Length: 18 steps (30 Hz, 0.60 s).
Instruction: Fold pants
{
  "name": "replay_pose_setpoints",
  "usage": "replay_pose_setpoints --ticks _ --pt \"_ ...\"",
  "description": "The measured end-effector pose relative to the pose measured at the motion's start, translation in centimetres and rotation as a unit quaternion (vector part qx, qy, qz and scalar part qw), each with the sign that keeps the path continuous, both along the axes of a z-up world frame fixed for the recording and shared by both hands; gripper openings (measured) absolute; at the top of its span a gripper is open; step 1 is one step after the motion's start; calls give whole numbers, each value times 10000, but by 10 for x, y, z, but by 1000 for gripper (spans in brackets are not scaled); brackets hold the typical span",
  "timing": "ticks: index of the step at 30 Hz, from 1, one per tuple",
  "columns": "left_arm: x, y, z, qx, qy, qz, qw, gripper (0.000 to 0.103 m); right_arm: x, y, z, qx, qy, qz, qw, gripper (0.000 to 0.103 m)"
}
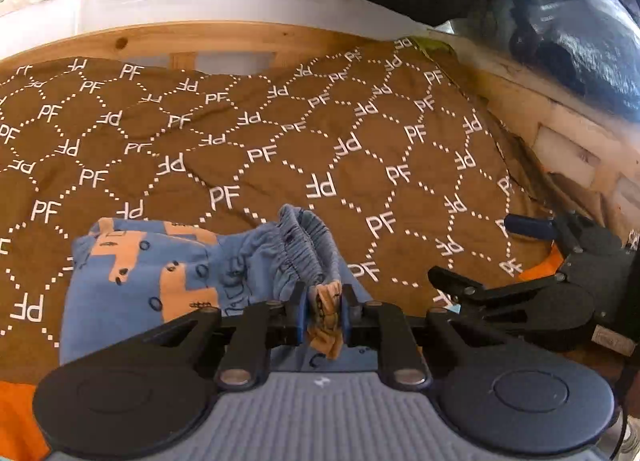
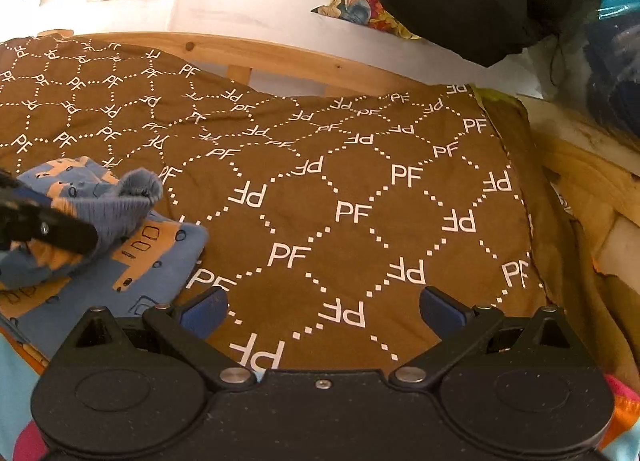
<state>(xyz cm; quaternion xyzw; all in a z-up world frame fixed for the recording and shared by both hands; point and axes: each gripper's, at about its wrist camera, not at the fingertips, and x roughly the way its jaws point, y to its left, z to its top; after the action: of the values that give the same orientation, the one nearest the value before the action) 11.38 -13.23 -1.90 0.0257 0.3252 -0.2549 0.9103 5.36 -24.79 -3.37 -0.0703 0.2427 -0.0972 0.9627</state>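
Small blue pants (image 1: 140, 281) with orange truck prints lie bunched on the brown PF-patterned bedspread (image 1: 280, 133). My left gripper (image 1: 325, 315) is shut on a fold of the pants near the gathered elastic waistband (image 1: 308, 245) and holds it lifted. In the right wrist view the pants (image 2: 132, 261) lie at the left, with the left gripper's finger (image 2: 52, 229) across them. My right gripper (image 2: 322, 311) is open and empty over the bare bedspread (image 2: 360, 201), to the right of the pants. It also shows in the left wrist view (image 1: 480, 261) at the right.
A wooden bed frame (image 1: 200, 41) runs along the far edge against a white wall with posters. Dark clothing and a plastic-wrapped bundle (image 1: 580, 41) sit at the upper right. A wooden side rail (image 2: 592, 169) borders the right. Orange fabric (image 1: 16, 413) shows at the near left.
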Motion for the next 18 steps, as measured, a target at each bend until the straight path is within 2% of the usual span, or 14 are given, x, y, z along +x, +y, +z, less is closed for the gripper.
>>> replay_pose_setpoints --ticks 5,11,18 --pt "-2 -1 -2 56 -40 -39 10000 18 1 2 -1 -33 27 49 10000 102" --pt "-5 -3 9 85 -217 -129 9996 18 0 2 -2 -47 46 7 10000 102" --pt "-5 -8 0 6 -1 -458 9990 19 0 0 -4 -59 96 -53 9999 102"
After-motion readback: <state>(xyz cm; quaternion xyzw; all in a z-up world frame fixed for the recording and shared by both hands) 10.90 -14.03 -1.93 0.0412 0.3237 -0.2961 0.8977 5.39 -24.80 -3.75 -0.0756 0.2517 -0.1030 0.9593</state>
